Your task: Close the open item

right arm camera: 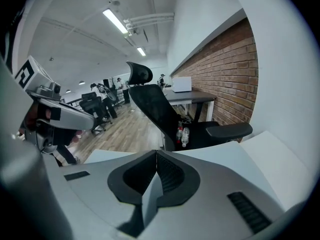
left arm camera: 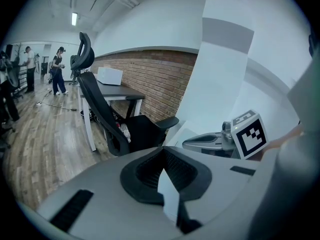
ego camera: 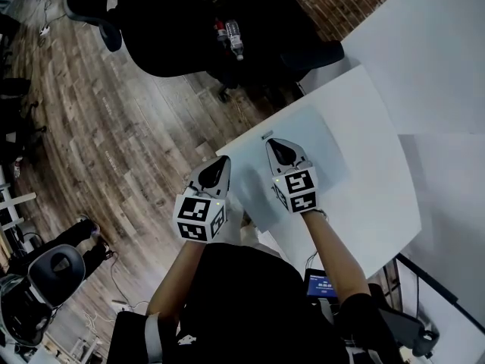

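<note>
**Both tools shut and empty, nothing to close in sight**

The left tool [ego camera: 221,162] and right tool [ego camera: 276,144] hang side by side at the left edge of the white worktop [ego camera: 371,165], each with its jaws together on nothing. No open item shows in any of the 3 views. I judge the step is finding it, so look round first and reach only once it is seen.

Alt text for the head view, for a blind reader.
A person holds the left gripper and right gripper, both shut and empty, at the edge of a white table. A black office chair stands beyond on wood flooring.
</note>
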A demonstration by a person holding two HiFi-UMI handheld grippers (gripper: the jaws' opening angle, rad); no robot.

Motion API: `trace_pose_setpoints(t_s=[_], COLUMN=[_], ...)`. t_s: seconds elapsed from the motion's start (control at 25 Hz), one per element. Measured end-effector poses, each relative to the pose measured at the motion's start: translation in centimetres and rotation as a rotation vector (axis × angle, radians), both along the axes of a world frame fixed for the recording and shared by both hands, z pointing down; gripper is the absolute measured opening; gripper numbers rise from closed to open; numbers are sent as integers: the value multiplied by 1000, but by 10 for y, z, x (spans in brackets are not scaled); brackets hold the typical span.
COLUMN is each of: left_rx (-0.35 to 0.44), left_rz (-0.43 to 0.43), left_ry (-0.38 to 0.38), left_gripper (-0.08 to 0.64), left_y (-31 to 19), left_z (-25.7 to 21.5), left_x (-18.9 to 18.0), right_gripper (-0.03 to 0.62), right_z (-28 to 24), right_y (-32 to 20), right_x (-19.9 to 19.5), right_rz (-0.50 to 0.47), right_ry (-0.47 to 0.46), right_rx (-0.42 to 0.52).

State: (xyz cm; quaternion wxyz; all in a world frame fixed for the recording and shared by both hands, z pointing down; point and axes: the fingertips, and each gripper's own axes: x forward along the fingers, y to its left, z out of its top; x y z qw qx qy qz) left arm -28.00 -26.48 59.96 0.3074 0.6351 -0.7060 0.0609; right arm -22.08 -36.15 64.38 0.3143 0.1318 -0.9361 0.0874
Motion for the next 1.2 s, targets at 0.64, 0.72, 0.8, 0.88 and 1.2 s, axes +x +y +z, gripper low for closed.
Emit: trace_pose_setpoints(t_s=[0.64, 0.72, 0.8, 0.88, 1.2], left_rx=[-2, 0, 1, 3, 13], left_rz=[9, 8, 10, 11, 15], left_ry=[11, 11, 9, 4, -8], left_gripper=[9, 9, 9, 9, 9], left_y=[-10, -9, -9, -7, -6], left_z=[3, 1, 0, -2, -4], left_x=[-19, -23, -26, -23, -16], right_gripper=[38, 38, 38, 38, 38], right_z=[8, 6, 4, 2, -2], right_y=[-1, -1, -2, -2, -3], right_x=[-13, -16, -19, -16, -13], right_rz=[-9, -8, -4, 0, 17], right_ry=[67, 64, 59, 50, 24], right_rx=[-2, -3, -5, -6, -11])
